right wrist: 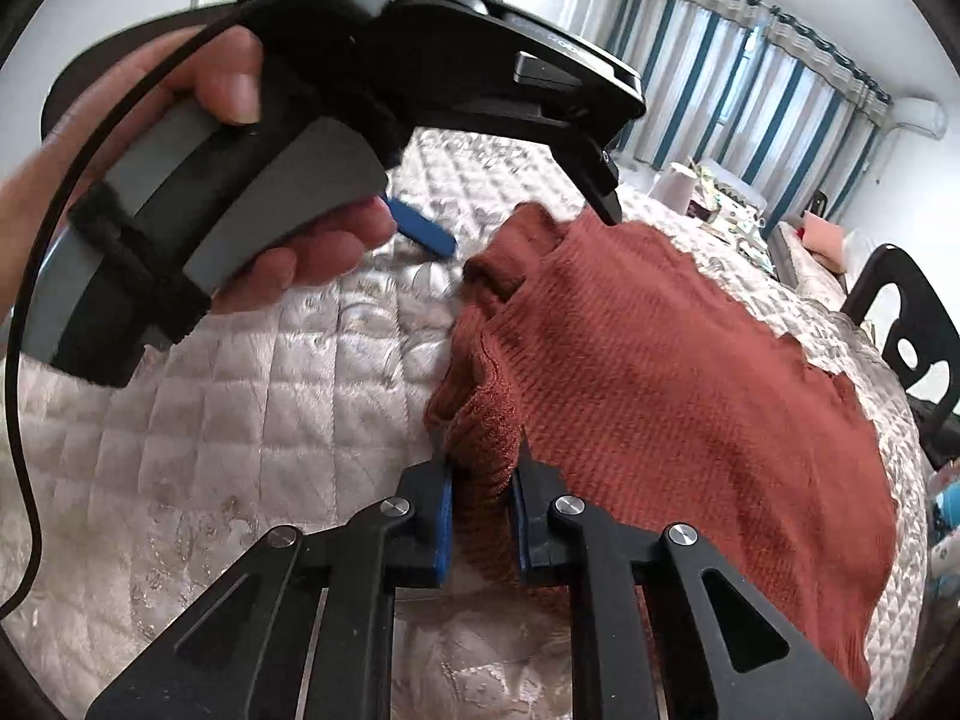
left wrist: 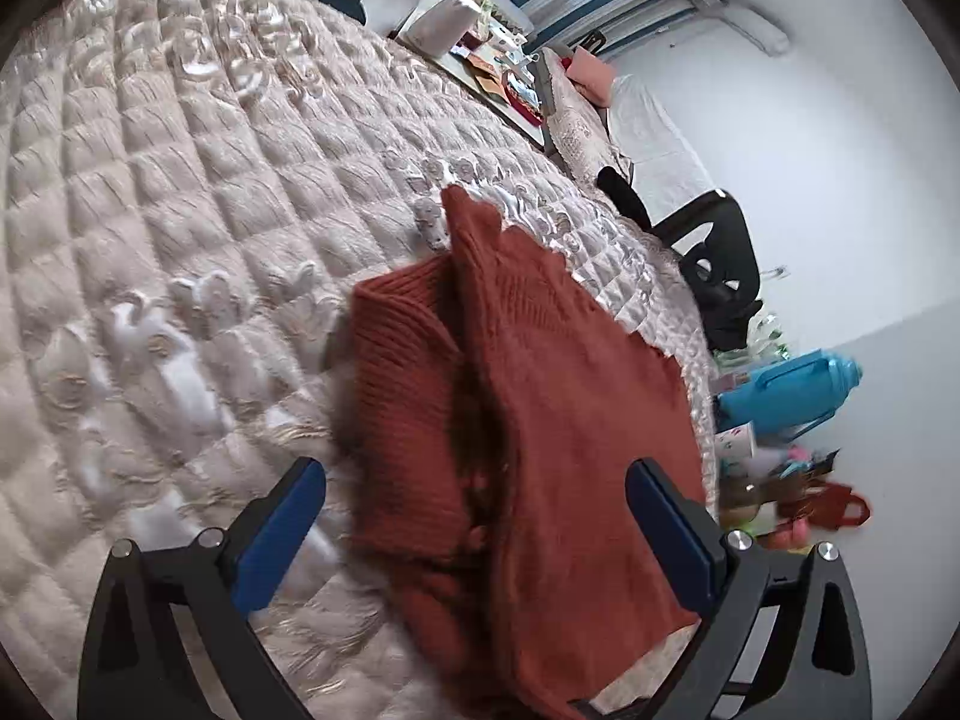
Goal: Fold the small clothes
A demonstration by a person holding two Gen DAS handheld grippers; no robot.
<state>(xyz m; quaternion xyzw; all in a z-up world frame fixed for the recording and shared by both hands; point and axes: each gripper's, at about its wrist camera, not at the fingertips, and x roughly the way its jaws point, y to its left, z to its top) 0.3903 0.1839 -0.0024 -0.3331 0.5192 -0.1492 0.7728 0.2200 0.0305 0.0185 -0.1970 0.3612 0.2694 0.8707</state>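
Left wrist view: the left gripper (left wrist: 474, 492) tilts down over the bed (left wrist: 180, 210), jaws wide apart and clear of the rust-red knitted sweater (left wrist: 540, 408) between them. The sweater lies partly folded near the bed's right edge, long axis running near to far.

Right wrist view: the right gripper (right wrist: 480, 516) angles down, jaws clamped on a bunched edge of the sweater (right wrist: 660, 372). A hand (right wrist: 228, 180) grips the left gripper's handle at upper left.

The bed (left wrist: 150, 192) is bare and open on the left of the red sweater (left wrist: 540, 408). A black chair (left wrist: 714, 246) and a blue flask (left wrist: 786, 390) crowd the bed's right edge.
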